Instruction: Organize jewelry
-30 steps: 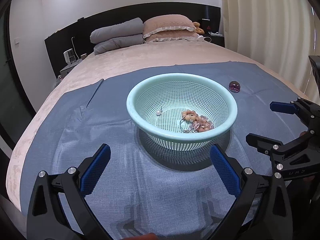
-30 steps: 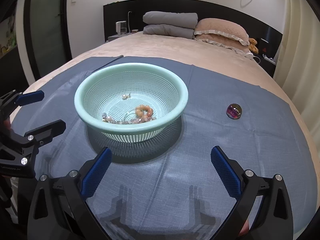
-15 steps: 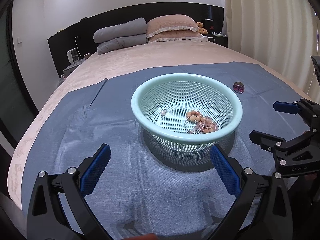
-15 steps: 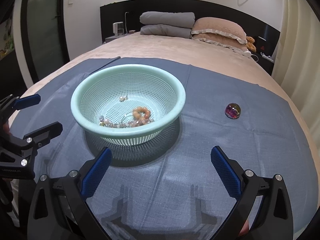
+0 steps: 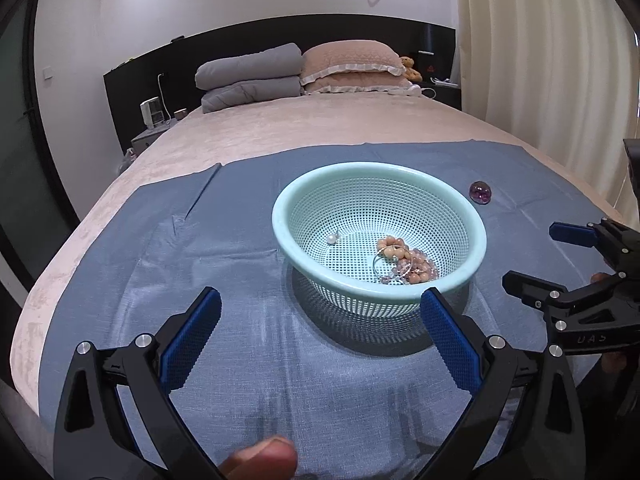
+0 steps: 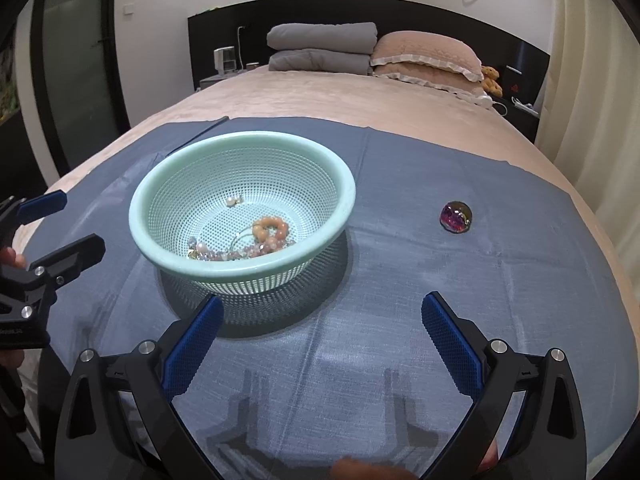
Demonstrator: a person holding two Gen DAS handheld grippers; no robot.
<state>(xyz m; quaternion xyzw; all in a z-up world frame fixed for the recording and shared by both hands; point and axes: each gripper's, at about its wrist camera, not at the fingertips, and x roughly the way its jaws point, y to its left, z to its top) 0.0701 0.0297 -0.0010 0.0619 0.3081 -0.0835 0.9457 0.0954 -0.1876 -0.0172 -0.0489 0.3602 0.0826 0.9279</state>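
Observation:
A mint-green perforated basket (image 5: 478,236) (image 6: 348,196) stands on a blue cloth (image 5: 240,248) (image 6: 460,288) spread over a bed. Inside lie a peach bead bracelet (image 5: 394,246) (image 6: 270,228), a tangle of pale beads with a thin ring (image 5: 412,270) (image 6: 236,252) and a small pearl piece (image 5: 333,238) (image 6: 234,201). A purple iridescent gem (image 5: 480,192) (image 6: 455,216) rests on the cloth to the basket's right. My left gripper (image 5: 320,326) (image 6: 60,220) is open, low and in front of the basket. My right gripper (image 6: 322,330) (image 5: 532,256) is open too, nothing between its fingers.
Grey folded quilts (image 6: 320,48) and pink pillows (image 6: 428,56) lie at the head of the bed against a black headboard. A curtain (image 5: 540,60) hangs along the right side. A nightstand with small devices (image 5: 154,120) stands at the far left. A fingertip (image 5: 264,456) shows at the bottom edge.
Both cameras have drifted left and back a little, so the basket sits further right in the left wrist view. Both grippers stay open; the jewelry has not moved.

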